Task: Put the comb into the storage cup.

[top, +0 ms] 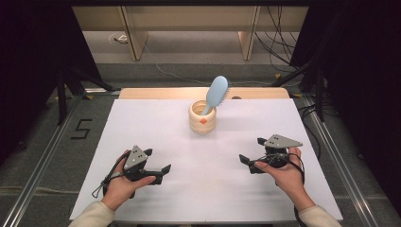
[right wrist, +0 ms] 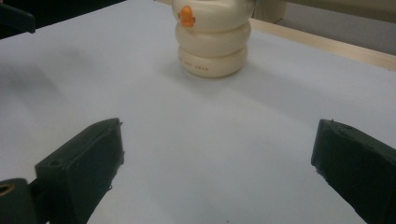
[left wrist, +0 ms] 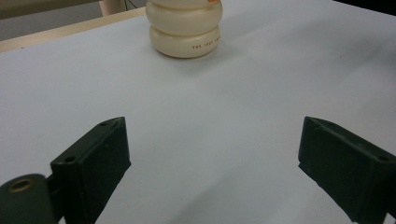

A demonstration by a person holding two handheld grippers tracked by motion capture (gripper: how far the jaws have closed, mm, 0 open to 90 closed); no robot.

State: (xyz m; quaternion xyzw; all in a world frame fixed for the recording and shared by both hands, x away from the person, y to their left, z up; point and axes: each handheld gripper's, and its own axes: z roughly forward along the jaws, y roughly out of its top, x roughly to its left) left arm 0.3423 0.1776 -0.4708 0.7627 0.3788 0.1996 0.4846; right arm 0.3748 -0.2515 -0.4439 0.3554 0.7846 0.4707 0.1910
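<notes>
The pale blue plastic hairbrush (top: 216, 93) stood handle-down in the cream ribbed ceramic cup (top: 203, 118), far centre; left gripper (top: 156, 163) and right gripper (top: 251, 151) lay released, near; advised grasping the brush head squarely, lifting vertically.

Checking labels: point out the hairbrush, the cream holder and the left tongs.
hairbrush (top: 217, 92), high view, on its blue head back.
cream holder (top: 202, 124), high view, on its front wall.
left tongs (top: 157, 166), high view, midway between the open jaw tips.

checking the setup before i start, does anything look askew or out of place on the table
Nothing is spilled or damaged. The blue hairbrush stands handle-down in the cream cup, leaning right past the rim. Both grippers are open and away from it.
</notes>
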